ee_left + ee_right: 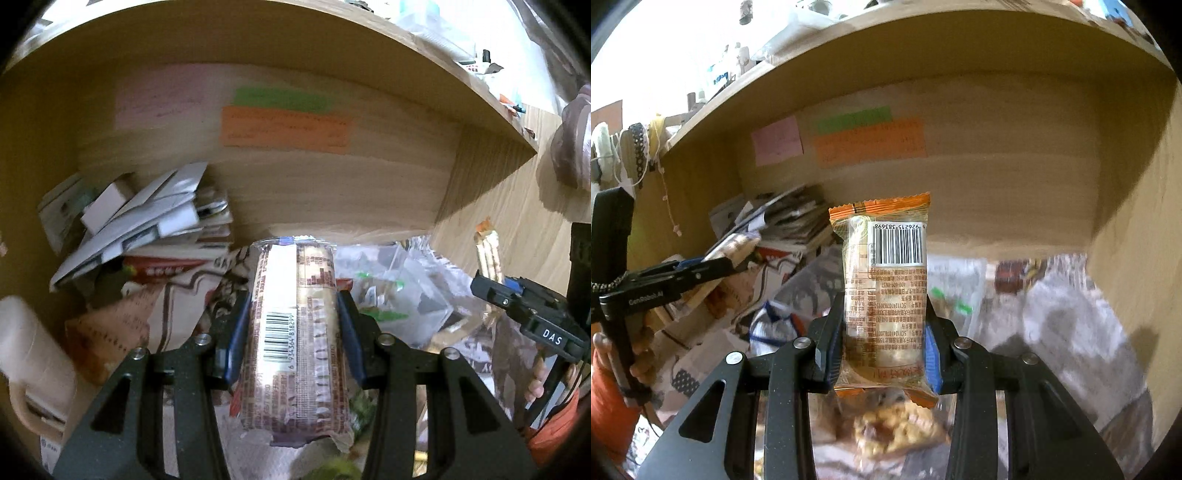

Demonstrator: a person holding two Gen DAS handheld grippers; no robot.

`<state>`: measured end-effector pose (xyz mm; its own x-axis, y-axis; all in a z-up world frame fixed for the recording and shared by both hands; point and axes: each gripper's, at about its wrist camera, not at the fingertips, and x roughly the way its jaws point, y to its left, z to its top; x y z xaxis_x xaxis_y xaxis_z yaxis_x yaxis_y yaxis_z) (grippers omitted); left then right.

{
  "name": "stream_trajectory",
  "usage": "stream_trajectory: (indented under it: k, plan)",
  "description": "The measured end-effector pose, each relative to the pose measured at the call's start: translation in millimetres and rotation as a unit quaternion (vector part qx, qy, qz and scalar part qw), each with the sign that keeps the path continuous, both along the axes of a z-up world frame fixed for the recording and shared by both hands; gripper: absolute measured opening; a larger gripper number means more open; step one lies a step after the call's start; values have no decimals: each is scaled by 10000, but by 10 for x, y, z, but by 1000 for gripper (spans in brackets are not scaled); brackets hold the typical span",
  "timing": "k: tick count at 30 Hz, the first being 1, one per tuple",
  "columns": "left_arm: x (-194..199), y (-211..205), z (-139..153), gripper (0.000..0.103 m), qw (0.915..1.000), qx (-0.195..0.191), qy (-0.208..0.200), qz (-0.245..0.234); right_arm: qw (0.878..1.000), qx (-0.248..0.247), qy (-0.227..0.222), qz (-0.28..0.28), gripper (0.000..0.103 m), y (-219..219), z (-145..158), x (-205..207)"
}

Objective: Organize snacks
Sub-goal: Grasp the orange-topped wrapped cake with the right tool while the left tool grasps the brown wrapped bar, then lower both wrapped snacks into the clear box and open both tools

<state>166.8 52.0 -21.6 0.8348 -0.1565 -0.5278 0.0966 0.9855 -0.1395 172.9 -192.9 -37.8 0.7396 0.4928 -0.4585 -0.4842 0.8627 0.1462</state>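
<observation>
My left gripper (pixel 293 306) is shut on a brown and white biscuit roll (pixel 295 332), barcode side up, held above a heap of snack packets. Its far end points at the wooden shelf back. My right gripper (pixel 882 314) is shut on a clear snack packet with orange ends (pixel 884 291), barcode facing me, standing upright between the blue pads. The left gripper (pixel 731 258) shows at the left of the right wrist view with the roll end in it. In the left wrist view the right gripper (pixel 484 258) shows at the right edge with its packet.
A wooden shelf board (pixel 332 62) overhangs a recess with pink, green and orange notes (pixel 286 127) on its back wall. Stacked boxes and papers (pixel 147 221) lie at the back left. Clear plastic bags (pixel 399 291) and loose snacks (pixel 897 432) cover the surface below. A hand (pixel 639 354) holds the left tool.
</observation>
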Motion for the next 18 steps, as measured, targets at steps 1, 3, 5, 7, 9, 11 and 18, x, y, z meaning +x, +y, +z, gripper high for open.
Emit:
stream_trajectory:
  k: [1,3,5,7,9,11,18]
  plan:
    - [51,-16,13,46,10000,-13,1,-26,10000,1,-27,23,33,8,17,25]
    - [161,-68,40,46,10000,-3,-2,-62,9999,-8,-99,54,33,30,55,83]
    - [244,-119,52,46,10000,60,-19,-70,9999,5,-145,80,33,54,87,133]
    - [374,-184,61,46,9998,169,-8,-68,9998,25,-184,111,33,76,111,183]
    - [464,-219,61,46,9998,184,13,-98,9997,23,-203,146,33,96,121,238]
    - [576,-249,47,46,9997,177,71,-125,9996,-8,-205,168,33,121,122,309]
    - [933,-263,-115,46,9991,142,378,-132,9997,-119,73,224,33,217,25,609]
